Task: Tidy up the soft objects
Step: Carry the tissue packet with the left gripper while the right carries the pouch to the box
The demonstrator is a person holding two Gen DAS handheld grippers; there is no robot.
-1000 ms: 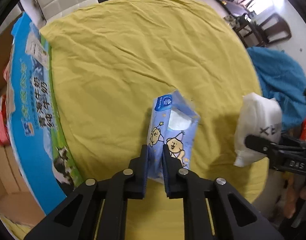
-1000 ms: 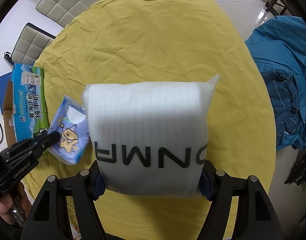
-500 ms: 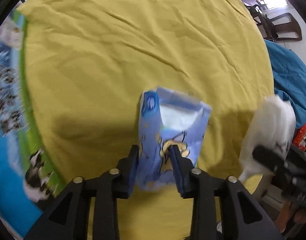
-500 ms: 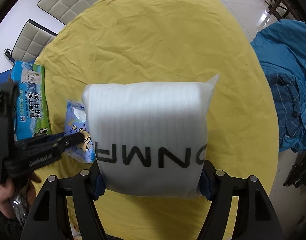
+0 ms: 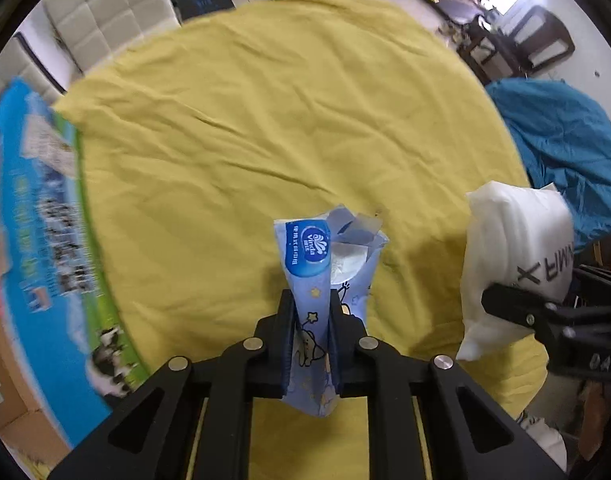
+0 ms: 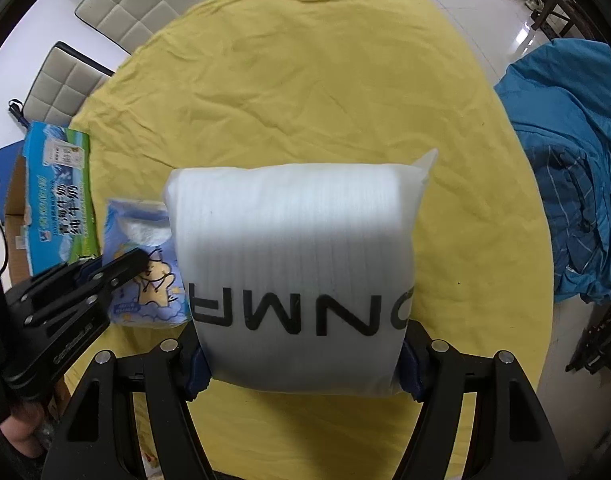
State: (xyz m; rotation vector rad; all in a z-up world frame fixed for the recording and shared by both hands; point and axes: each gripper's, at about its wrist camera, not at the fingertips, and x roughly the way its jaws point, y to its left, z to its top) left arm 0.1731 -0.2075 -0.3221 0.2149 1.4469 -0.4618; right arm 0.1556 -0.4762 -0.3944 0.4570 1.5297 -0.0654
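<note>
A blue cartoon-print tissue pack (image 5: 310,250) hangs upright over the yellow tablecloth (image 5: 265,120), pinched thin near its lower part by my left gripper (image 5: 310,300), which is shut on it. White tissue shows at its torn top. My right gripper (image 6: 303,372) is shut on a plump white soft pack (image 6: 297,256) with black letters, its jaws wide around the bottom edge. In the right wrist view the tissue pack (image 6: 145,220) sits just left of the white pack, with the left gripper (image 6: 135,260) on it. The white pack (image 5: 513,248) also appears at the right of the left wrist view.
A blue and green milk carton box (image 5: 37,220) lies along the table's left edge. A crumpled blue garment (image 6: 565,160) is piled off the right side. Padded chairs (image 6: 137,4) stand beyond the far edge. A hand (image 6: 17,432) shows at lower left.
My left gripper loosened on the tissue pack, then closed tight again, and now holds it higher and more upright. The right gripper and white pack have stayed put.
</note>
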